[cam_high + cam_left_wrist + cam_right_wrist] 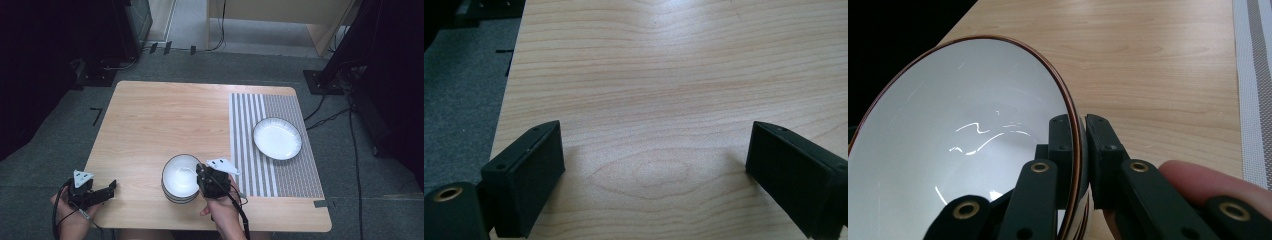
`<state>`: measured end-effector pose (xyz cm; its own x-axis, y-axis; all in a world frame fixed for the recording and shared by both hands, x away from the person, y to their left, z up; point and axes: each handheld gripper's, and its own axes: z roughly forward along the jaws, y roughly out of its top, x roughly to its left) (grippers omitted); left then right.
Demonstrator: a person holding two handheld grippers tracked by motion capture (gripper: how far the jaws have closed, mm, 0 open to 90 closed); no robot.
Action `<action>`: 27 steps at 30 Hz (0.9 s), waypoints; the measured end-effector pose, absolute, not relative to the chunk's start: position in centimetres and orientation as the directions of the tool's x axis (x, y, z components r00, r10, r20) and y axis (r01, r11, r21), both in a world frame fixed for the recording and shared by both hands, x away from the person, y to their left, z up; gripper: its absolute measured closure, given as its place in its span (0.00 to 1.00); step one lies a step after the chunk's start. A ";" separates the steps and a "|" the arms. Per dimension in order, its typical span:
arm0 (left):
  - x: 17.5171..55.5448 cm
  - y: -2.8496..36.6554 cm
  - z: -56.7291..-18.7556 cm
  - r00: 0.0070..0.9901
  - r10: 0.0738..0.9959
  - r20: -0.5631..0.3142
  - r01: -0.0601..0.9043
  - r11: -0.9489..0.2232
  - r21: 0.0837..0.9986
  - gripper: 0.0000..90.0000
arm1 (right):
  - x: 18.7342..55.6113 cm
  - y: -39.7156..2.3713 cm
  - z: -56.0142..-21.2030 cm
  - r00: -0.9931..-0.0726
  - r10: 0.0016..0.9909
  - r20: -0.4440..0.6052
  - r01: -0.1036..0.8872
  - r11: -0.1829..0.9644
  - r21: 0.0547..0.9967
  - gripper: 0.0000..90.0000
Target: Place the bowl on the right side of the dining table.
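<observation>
A white bowl (181, 176) with a dark rim sits on top of a short stack of bowls near the table's front edge. My right gripper (204, 172) is shut on the top bowl's right rim; in the right gripper view one jaw is inside the bowl (958, 150) and the other outside, pinching the rim at the gripper (1079, 132). My left gripper (111, 187) rests at the table's front left corner, open, with bare wood between its jaws (654, 165). A white plate (277, 138) lies on the striped placemat (295, 175) at the right.
The wooden table (160, 120) has bare surface across its left and middle. Cables and dark stands lie on the carpet beyond the far edge and to the right.
</observation>
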<state>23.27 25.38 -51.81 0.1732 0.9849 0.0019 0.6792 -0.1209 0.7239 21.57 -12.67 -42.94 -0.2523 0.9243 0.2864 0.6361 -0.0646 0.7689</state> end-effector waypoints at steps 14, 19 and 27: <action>23.3 25.4 -51.8 0.172 0.985 0.002 0.679 -0.120 0.724 0.09 | 21.3 -13.3 -41.6 -0.254 0.929 0.270 0.601 -0.067 0.796 0.93; 23.3 25.4 -51.8 0.172 0.985 0.002 0.679 -0.120 0.724 0.09 | 21.4 -13.9 -41.3 -0.245 0.932 0.267 0.594 -0.074 0.801 0.93; 23.3 25.4 -51.8 0.172 0.985 0.001 0.679 -0.120 0.724 0.09 | 21.5 -14.7 -41.0 -0.240 0.934 0.265 0.585 -0.078 0.807 0.93</action>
<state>23.27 25.37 -51.82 0.1722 0.9851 0.0014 0.6792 -0.1197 0.7242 21.49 -14.69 -40.98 -0.2405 0.9338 0.2648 0.5854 -0.0781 0.8070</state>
